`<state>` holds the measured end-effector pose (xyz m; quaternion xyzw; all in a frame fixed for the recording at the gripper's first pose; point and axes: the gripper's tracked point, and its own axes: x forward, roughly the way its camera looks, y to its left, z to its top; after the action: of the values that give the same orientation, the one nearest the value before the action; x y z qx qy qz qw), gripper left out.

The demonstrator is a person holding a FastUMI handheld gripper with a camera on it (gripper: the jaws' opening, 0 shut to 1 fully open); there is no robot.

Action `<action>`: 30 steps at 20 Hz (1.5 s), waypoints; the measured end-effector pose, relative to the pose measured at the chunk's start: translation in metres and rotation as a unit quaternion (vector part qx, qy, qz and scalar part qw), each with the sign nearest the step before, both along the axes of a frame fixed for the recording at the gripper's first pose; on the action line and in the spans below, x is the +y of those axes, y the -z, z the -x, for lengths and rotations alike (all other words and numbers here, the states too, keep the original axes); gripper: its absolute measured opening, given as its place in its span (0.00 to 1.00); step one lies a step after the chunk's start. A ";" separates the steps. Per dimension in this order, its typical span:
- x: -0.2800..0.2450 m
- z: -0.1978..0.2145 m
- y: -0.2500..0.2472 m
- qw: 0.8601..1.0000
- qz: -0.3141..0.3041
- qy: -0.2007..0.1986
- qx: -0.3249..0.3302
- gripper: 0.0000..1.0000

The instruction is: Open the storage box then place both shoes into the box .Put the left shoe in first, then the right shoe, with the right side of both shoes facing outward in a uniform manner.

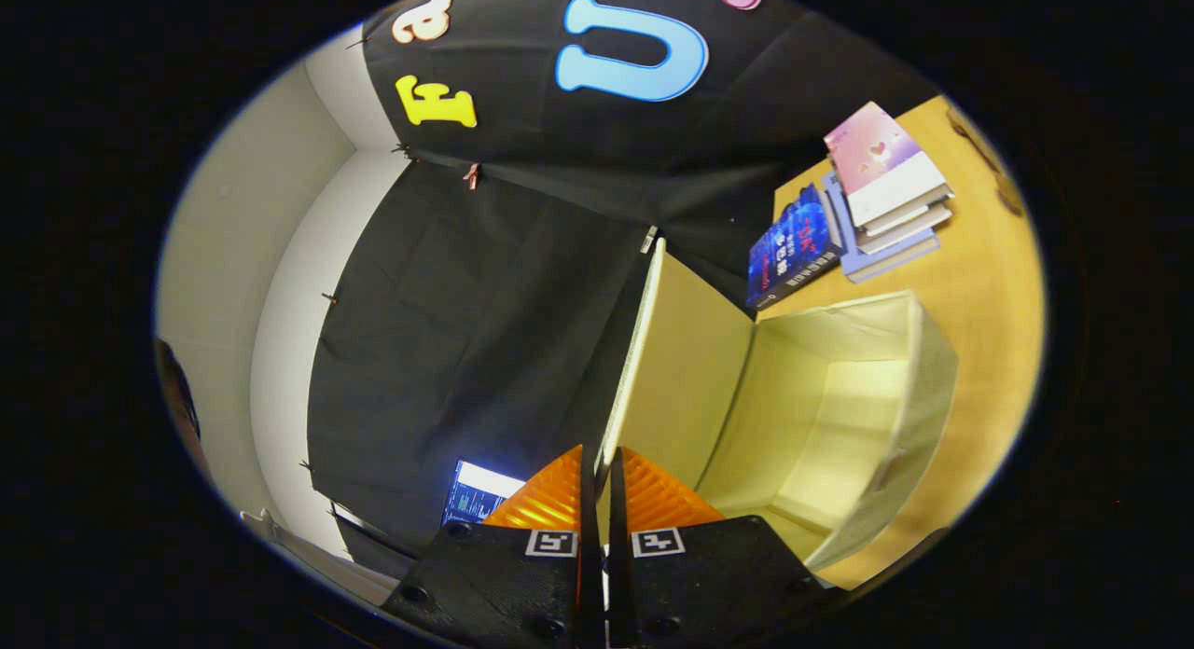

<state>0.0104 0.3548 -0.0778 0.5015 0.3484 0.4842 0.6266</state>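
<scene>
Between my fingers sits the thin edge of the lid (644, 351); my gripper (597, 467) is nearly closed, both fingers pressed on that edge, one on each face. Lid stands swung up, roughly upright, its pale inner face turned toward the box (919, 388). Box is open: cavity holds nothing that I can see, floor and walls bare. It lies just ahead of my fingers and to their right, hinged side nearest the lid. One outer wall carries a small handle tab (886, 467).

Open room: the box mouth is unobstructed; bare table (989, 285) runs along the far side of the box. On the lid's other side hangs the black cloth wall (466, 304), close behind the lid, so little room that way.

Beyond the box, well apart from my fingers: a stack of books (886, 187) on the table, a dark book (793, 248) leaning beside it. A lit screen (480, 490) shows low, just beside my left finger.
</scene>
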 end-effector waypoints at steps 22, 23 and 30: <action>0.077 0.010 -0.039 0.997 0.025 -0.028 -0.069 0.97; 0.070 0.009 -0.040 0.997 0.031 -0.018 -0.075 0.97; -0.042 0.009 0.013 0.963 0.204 0.086 -0.151 0.98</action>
<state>0.0013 0.3125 -0.0909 0.3120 0.2974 0.4172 0.8001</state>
